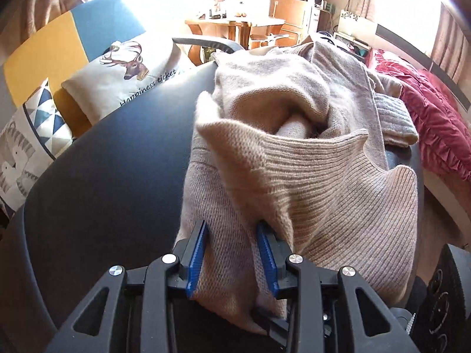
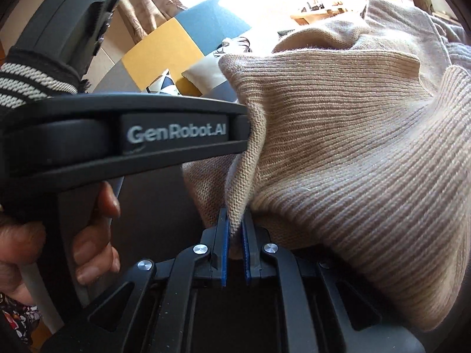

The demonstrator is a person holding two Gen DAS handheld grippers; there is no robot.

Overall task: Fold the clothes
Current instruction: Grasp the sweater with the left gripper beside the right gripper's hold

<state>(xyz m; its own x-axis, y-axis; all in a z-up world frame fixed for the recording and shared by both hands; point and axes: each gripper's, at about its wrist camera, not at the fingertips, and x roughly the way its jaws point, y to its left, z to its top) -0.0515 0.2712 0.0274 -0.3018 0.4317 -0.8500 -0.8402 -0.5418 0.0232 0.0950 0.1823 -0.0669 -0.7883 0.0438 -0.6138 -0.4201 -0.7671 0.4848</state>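
A beige knit sweater (image 1: pixel 309 176) lies bunched on the dark round table (image 1: pixel 117 161), its ribbed hem raised toward me. In the left wrist view my left gripper (image 1: pixel 232 225) stands with its jaws well apart at the sweater's near edge; a thick fold of the knit lies loosely between the blue pads (image 1: pixel 197 253). In the right wrist view my right gripper (image 2: pixel 234 214) is shut on a thin edge of the sweater (image 2: pixel 353 147), which drapes up and to the right. A hand (image 2: pixel 94 235) holds the left gripper's black body (image 2: pixel 173 132) at the left; its fingertips are hidden behind the knit.
A deer-print cushion (image 1: pixel 126 67) and a patterned cushion (image 1: pixel 26 147) lean on a yellow and blue sofa beyond the table's left rim. A grey ribbed garment (image 1: pixel 394 120) lies behind the sweater. A red ruffled blanket (image 1: pixel 435 117) is at the right, a wooden table (image 1: pixel 235 23) far back.
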